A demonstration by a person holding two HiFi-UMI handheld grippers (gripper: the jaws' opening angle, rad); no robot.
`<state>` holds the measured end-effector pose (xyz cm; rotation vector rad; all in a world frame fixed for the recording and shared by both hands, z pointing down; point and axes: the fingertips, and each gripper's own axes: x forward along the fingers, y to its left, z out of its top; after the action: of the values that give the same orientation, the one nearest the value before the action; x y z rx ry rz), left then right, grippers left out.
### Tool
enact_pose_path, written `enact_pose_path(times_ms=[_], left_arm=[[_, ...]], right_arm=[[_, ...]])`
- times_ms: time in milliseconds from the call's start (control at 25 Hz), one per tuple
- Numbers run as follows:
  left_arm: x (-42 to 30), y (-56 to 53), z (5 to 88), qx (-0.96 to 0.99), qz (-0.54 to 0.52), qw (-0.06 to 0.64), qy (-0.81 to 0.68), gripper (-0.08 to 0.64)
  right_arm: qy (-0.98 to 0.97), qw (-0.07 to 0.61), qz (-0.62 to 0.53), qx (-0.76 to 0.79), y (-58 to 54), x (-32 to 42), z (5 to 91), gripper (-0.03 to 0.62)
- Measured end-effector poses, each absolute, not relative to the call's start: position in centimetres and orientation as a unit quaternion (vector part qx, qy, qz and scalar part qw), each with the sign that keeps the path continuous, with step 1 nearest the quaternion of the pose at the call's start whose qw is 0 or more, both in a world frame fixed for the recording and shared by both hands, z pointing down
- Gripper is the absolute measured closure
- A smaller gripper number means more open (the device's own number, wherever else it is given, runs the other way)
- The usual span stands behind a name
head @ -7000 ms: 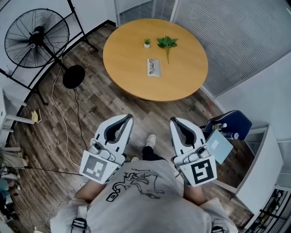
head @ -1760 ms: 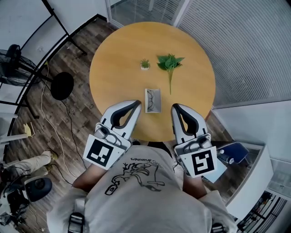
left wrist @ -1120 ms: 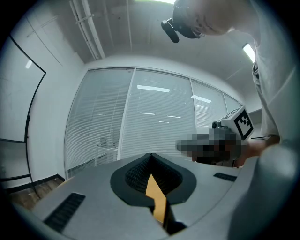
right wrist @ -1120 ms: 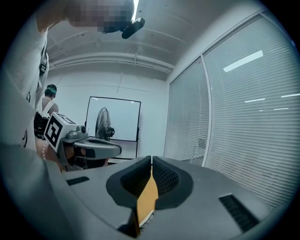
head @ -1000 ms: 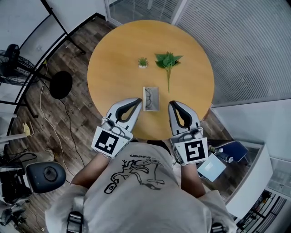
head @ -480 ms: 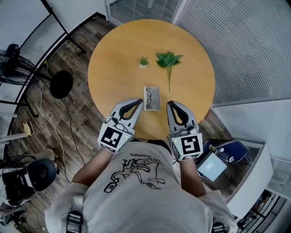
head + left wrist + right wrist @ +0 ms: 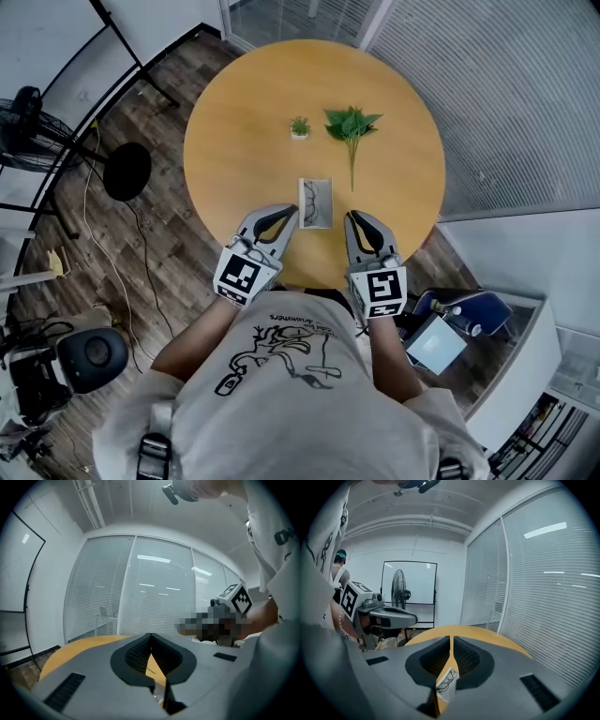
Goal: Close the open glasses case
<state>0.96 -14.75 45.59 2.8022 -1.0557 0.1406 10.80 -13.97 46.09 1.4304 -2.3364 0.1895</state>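
Observation:
The open glasses case (image 7: 316,202) lies flat on the round wooden table (image 7: 234,141), near its front edge, with dark-framed glasses inside. My left gripper (image 7: 290,212) sits just left of the case, jaws shut with nothing between them. My right gripper (image 7: 352,218) sits just right of the case, also shut and empty. Neither touches the case. In the right gripper view the case (image 7: 447,682) shows through the gap below the shut right gripper (image 7: 452,640). The left gripper view shows the shut left gripper (image 7: 150,636) over the tabletop, and the case is hidden.
A small potted plant (image 7: 300,127) and a leafy green sprig (image 7: 352,125) lie on the table beyond the case. A standing fan (image 7: 22,117) with its round base (image 7: 128,172) is on the floor at left. A blue seat (image 7: 472,310) stands at right.
The person has walked up to the table. Over the last second both grippers moved forward over the near edge and now flank the case. Their jaws stayed shut.

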Motion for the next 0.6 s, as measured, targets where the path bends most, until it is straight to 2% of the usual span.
enact_pose_path(times_ms=[600], left_arm=[[0.8, -15.9, 53.3, 0.928, 0.101, 0.096, -0.346, 0.540]], right_arm=[[-0.826, 0.235, 0.094, 0.504, -15.0, 11.1, 52.5, 0.551]])
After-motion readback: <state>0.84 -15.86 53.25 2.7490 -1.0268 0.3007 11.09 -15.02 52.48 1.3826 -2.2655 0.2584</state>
